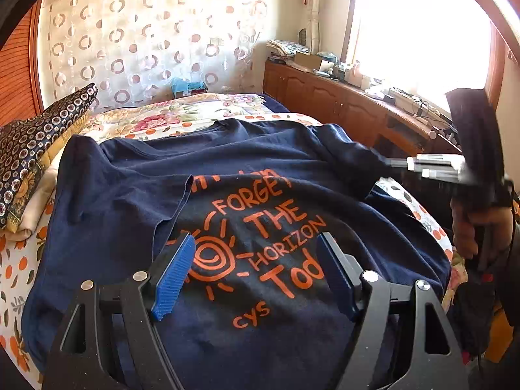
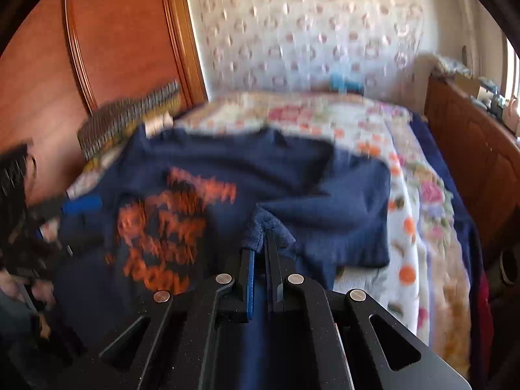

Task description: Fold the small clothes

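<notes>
A navy T-shirt [image 1: 247, 169] with orange print lies spread on the bed, its left side folded in over the chest. My left gripper [image 1: 256, 260] hovers open above the print with nothing between its blue pads. My right gripper [image 2: 261, 243] is shut on a bunched bit of the shirt's right edge or sleeve, which sticks up between its fingers; the navy T-shirt [image 2: 325, 214] looks blurred there. In the left wrist view the right gripper [image 1: 419, 164] reaches in from the right edge, pinching the cloth, held by a hand [image 1: 481, 230].
The bed's floral blanket [image 1: 182, 113] shows beyond the shirt. A patterned cushion [image 1: 35, 149] lies at the left. A wooden cabinet [image 1: 328, 97] with clutter runs along the right under a bright window. Wooden wardrobe doors [image 2: 107, 42] stand at the left.
</notes>
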Available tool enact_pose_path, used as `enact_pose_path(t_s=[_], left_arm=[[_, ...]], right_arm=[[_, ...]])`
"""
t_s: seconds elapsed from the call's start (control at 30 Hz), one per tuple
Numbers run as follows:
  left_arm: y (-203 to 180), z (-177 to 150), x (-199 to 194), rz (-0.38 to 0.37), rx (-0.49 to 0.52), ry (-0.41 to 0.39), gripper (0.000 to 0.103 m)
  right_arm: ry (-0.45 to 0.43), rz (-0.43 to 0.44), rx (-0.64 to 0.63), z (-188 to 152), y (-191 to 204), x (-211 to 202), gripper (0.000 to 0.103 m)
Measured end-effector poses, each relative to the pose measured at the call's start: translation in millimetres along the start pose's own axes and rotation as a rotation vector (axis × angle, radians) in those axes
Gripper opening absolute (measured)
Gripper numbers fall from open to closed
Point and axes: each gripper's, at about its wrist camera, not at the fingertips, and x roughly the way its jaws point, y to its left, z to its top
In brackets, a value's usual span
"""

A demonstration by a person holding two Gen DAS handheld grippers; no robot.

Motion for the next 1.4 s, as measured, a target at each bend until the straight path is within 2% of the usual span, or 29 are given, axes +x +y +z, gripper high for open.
enact_pose_path(t_s=[0.07,0.13,0.2,0.37,0.53,0.63,0.7,0.77,0.8,0.83,0.87,0.9,1.07,1.2,1.3,1.4], left_arm=[[0.8,-2.7,1.6,0.001,-0.002,0.004,0.077],[0.7,-4.1,3.3,-0.001,-0.004,0.009,0.077],[0.4,-5.6,4.4,-0.003,-0.004,0.012,0.077],[-6.1,-5.0,3.2,-0.012,0.003,0.005,0.077],[-14.6,-2.6,-2.1,-0.019,0.019,-0.012,0.077],[-17.3,-3.7,-3.7,-0.018,0.029,-0.013,0.077],[-18.0,-5.3,-4.4,-0.016,0.032,-0.011,0.077],[-16.5,-7.7,-4.7,-0.016,0.029,-0.011,0.077],[-15.7,-8.3,-5.3,-0.016,0.027,-0.011,0.077],[-14.6,-8.6,-5.5,-0.016,0.024,-0.012,0.077],[-13.2,-8.7,-5.6,-0.014,0.021,-0.013,0.077],[-11.1,-9.3,-6.3,-0.011,0.017,-0.016,0.077],[2.5,-12.7,-12.6,0.004,-0.02,-0.032,0.077],[14.3,-15.4,-16.7,0.017,-0.049,-0.042,0.077],[22.1,-19.4,-19.3,0.025,-0.068,-0.044,0.077],[27.2,-22.7,-20.6,0.028,-0.079,-0.041,0.077]], right_arm=[[0.04,-0.024,-0.009,-11.8,-3.5,-0.5,0.012],[0.059,-0.054,-0.012,-20.2,-9.1,-7.1,0.034],[0.062,-0.067,-0.008,-15.3,-23.6,-11.1,0.044],[0.012,-0.127,0.043,-12.2,-37.4,-32.5,0.045],[0.0,-0.174,0.158,3.1,-70.7,-13.6,0.045],[0.043,-0.161,0.225,8.3,-85.5,14.1,0.045],[0.077,-0.165,0.238,10.2,-87.9,29.3,0.045],[0.118,-0.18,0.232,12.6,-88.0,40.5,0.04],[0.115,-0.185,0.219,15.9,-85.7,42.8,0.032],[0.129,-0.178,0.213,19.1,-84.1,45.6,0.018],[0.135,-0.171,0.205,24.2,-83.3,44.6,0.009],[0.134,-0.15,0.192,29.5,-81.7,43.5,0.004],[0.044,-0.106,0.08,85.9,-59.4,19.2,0.004],[-0.014,-0.073,-0.037,138.8,-19.4,12.6,0.004],[-0.017,-0.03,-0.111,165.3,13.5,24.4,0.004],[0.024,0.019,-0.172,175.6,40.1,50.3,0.004]])
